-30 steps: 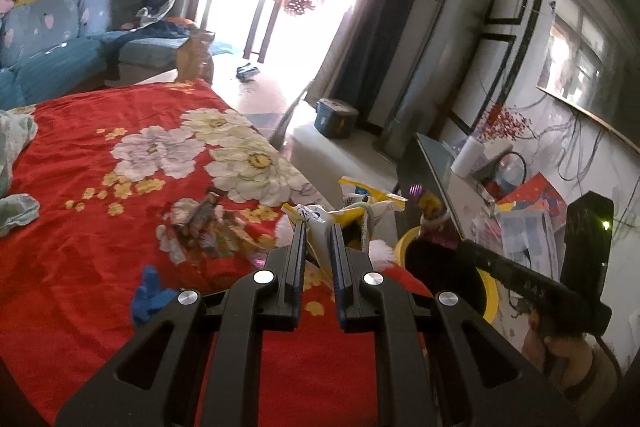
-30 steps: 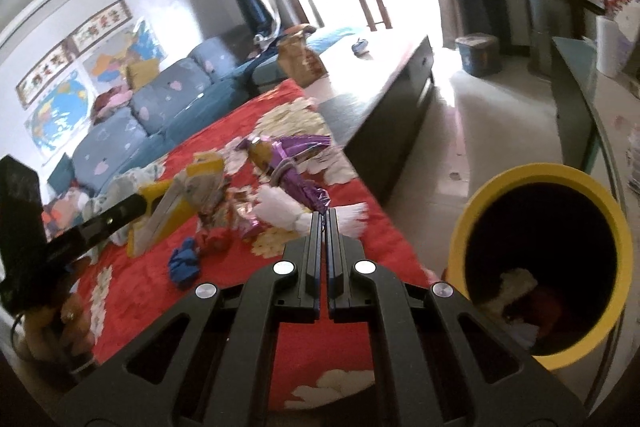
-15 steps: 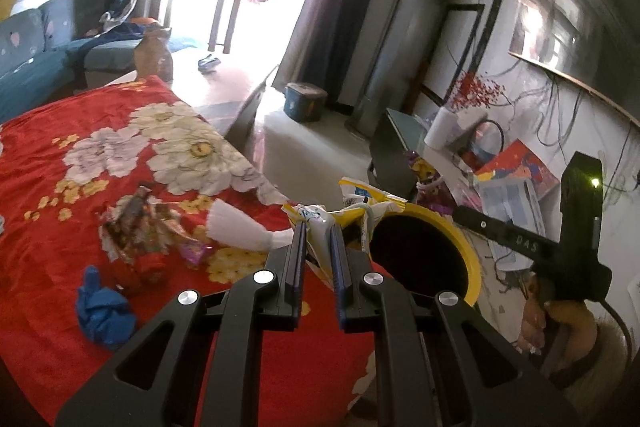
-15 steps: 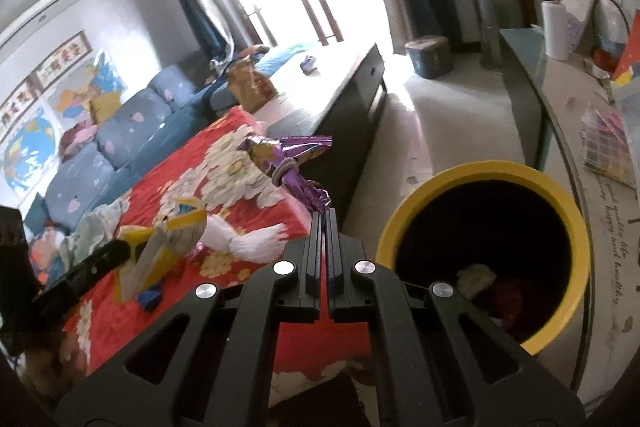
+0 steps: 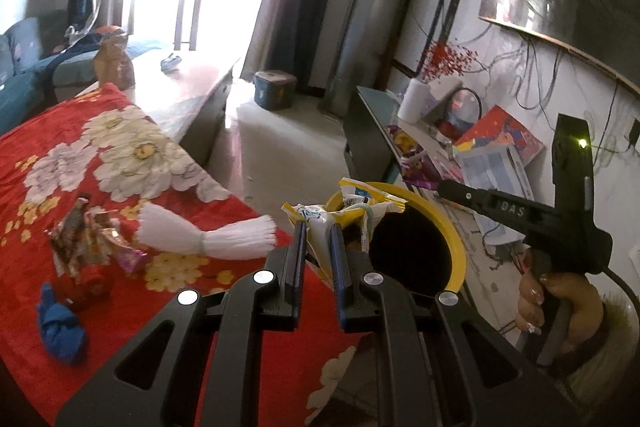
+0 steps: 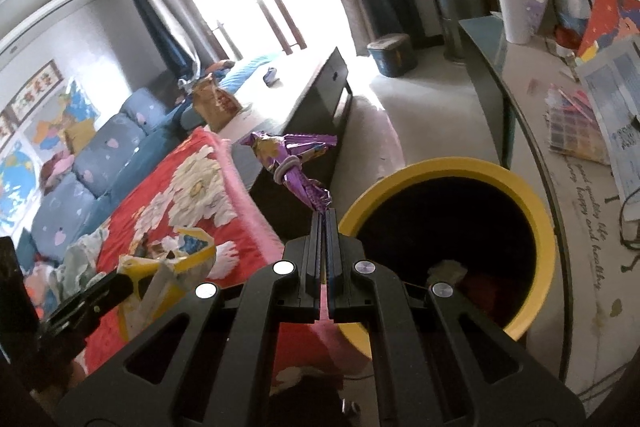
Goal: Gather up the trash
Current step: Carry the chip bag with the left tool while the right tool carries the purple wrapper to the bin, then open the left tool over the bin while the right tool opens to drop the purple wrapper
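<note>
Red floral blanket covers the bed at the left of both views; just beside its near edge stands a yellow-rimmed bin, dark inside, with pale and red scraps at the bottom; behind the bin a cluttered worktop carries papers and a white vase; loose on the blanket lie a white tassel-like bundle, a heap of crumpled foil wrappers and, nearer the camera, a blue crumpled scrap; the left gripper is clamped on a yellow and white snack wrapper, held in the air at the near rim of the bin, its upper part over the opening; the right gripper has its fingers pressed together on the twisted tail of a purple foil wrapper, which sticks up just left of the bin's rim, over the gap between bed and bin.
</note>
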The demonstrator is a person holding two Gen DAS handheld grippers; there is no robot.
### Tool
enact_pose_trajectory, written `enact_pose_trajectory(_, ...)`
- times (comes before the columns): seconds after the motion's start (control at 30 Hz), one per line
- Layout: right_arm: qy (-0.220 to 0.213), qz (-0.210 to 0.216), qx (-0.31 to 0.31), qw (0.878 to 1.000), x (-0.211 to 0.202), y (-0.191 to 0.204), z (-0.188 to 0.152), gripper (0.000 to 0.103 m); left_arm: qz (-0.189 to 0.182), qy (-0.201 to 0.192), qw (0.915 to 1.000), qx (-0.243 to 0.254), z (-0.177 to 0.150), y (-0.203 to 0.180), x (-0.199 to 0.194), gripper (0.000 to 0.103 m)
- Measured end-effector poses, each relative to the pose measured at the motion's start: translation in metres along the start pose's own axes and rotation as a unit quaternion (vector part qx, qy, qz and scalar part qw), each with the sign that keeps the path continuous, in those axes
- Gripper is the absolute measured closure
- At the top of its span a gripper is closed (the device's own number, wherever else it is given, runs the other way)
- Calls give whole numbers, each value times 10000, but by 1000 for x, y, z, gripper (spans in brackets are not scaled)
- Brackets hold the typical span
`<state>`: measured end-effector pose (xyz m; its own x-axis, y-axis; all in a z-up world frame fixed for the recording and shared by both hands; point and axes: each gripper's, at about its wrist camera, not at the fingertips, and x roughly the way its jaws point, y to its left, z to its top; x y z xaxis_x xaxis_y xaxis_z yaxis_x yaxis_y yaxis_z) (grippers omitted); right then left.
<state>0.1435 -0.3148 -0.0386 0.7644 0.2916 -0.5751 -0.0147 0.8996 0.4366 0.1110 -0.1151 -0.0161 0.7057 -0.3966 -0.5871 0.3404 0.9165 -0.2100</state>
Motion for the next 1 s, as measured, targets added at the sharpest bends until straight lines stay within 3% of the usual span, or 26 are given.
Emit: enact_pose_trajectory(1.0, 143, -745, 881, 9932, 12, -90, 1, 103, -367, 551, 9967, 470, -10, -62, 81, 91)
